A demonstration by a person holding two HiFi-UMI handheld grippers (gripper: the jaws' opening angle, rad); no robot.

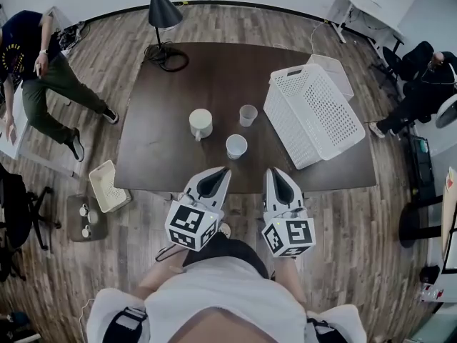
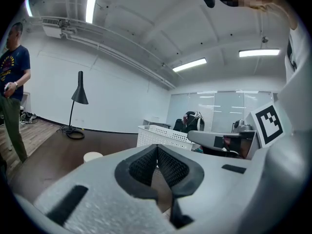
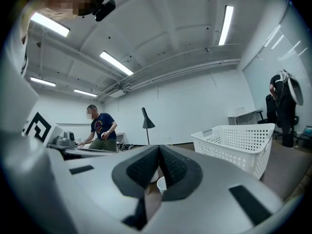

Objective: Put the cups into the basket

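Nothing done yet. The tall white cup (image 1: 201, 123), clear plastic cup (image 1: 248, 114) and small white cup (image 1: 236, 146) all sit on the dark wooden worktop (image 1: 164, 156), left of the white perforated plastic basket (image 1: 284, 120), which looks empty. Your left hand-held gripper (image 1: 223, 171) and right hand-held gripper (image 1: 274, 171) are both closed on nothing.

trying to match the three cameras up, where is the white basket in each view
Head view: white basket on the right side of the table.
Left gripper view: basket near the centre, just below the middle.
Right gripper view: basket right of centre, lower half.
Shared landmark: the black floor lamp.
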